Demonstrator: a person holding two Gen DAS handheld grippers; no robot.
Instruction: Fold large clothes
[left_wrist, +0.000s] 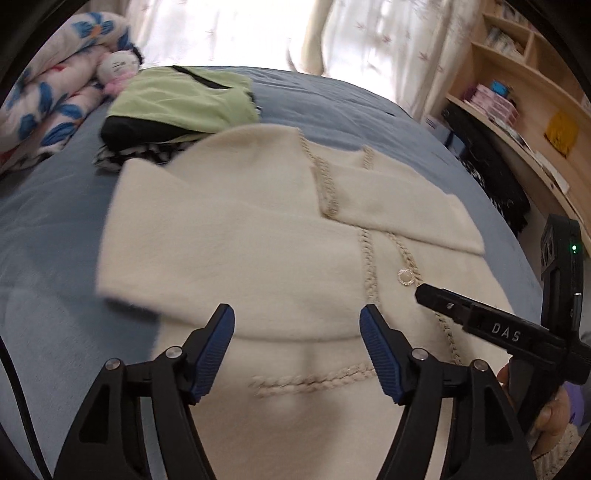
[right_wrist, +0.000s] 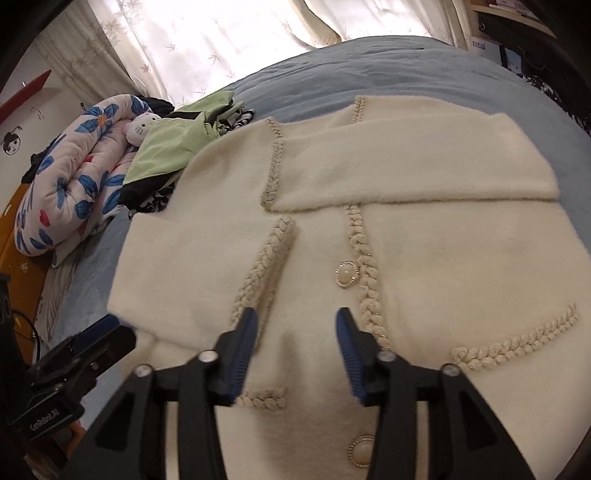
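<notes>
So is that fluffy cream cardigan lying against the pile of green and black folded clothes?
Touching. In the right wrist view the cream cardigan shoulder overlaps the edge of the green and black clothes pile, with no blue bedsheet showing between.

"DAS" on right gripper (left_wrist: 428, 295); "GenRobot.AI" on left gripper (right_wrist: 103, 338).

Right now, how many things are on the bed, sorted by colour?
Cream: 1, the jacket
Green: 1, the top
Black-and-white: 1, the cloth under the top
Flowery blue and pink: 1, the quilt
White and pink: 1, the cat doll
Total: 5
</notes>
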